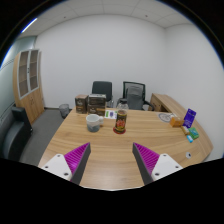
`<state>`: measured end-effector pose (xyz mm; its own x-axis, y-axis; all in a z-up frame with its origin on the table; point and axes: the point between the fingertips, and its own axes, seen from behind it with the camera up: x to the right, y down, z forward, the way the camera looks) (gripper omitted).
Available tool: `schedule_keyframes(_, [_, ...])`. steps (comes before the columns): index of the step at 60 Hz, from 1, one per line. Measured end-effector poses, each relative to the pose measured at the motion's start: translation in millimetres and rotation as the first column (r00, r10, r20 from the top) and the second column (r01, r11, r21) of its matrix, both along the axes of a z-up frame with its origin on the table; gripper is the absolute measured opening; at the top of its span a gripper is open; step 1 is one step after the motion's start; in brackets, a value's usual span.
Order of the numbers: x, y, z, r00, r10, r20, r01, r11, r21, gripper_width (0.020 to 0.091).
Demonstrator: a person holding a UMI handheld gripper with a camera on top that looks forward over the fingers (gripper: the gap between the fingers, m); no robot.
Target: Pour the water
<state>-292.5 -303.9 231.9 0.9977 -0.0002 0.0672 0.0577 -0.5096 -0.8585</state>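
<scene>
The gripper has two pale, wedge-shaped fingers, each bearing a magenta pad with fine ridges.

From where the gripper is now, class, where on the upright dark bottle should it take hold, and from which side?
Grip the dark bottle around its mid-body, coming straight in from the near side. It stands upright beyond the open gripper, right of the clear cup.

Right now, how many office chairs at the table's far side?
2: one chair behind the boxes, the other chair beside it, beyond the jar. Others may be hidden.
</scene>
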Motion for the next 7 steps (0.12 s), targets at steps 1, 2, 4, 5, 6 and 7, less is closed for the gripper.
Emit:
schedule_keyframes(1, [2.1, -1.7, 1.5, 1.000, -0.006, 0.010, 0.006, 1.000, 0.002, 0.0859])
schedule_keyframes(2, [3.5, -2.7, 3.2, 1.000, -0.013, 0.016, 0.013, 1.000, 0.005, 0.0860])
schedule_keyframes(4, [4.8, -3.9, 6.8, 1.000, -0.022, 0.016, 0.022, 1.000, 0.013, 0.0859])
schedule_keyframes(5, [5.2, -4.5, 8.4, 1.000, -0.026, 0.014, 0.026, 1.000, 0.015, 0.0862])
schedule_keyframes(6, [5.7, -5.1, 9.8, 0.999, -0.030, 0.013, 0.030, 0.999, 0.017, 0.0858])
schedule_keyframes(7, [6.8, -6.0, 10.8, 0.999, -0.032, 0.012, 0.032, 0.999, 0.017, 0.0858])
